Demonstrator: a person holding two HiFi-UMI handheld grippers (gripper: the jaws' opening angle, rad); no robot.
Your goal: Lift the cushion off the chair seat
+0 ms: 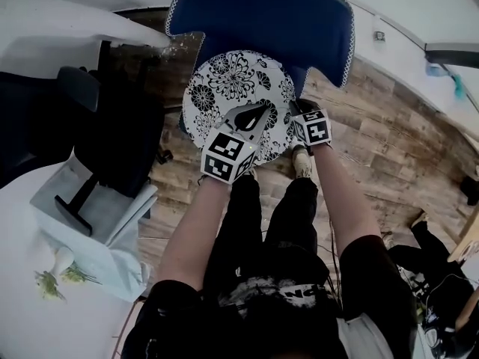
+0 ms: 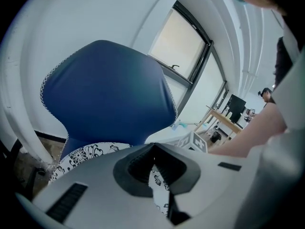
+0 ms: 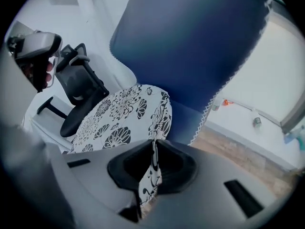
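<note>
Wht cushion (image 1: 236,88) showing blk floral print; chair (image 1: 262,13) wearing navy w/ wht edge trim; floor (image 1: 389,140) showing brn wood grain.

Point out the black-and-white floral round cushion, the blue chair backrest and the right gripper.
black-and-white floral round cushion (image 1: 232,81): head view, middle of its top face.
blue fabric chair backrest (image 1: 262,13): head view, centre of the cover.
right gripper (image 3: 153,142): right gripper view, between its fingertips, shut on the cushion's edge.

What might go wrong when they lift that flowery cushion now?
Both the left gripper and the right gripper pinch the cushion only by its thin near edge, so the fabric may slip out as it rises. With both grips on one side, the far side may droop and drag against the backrest.
</note>
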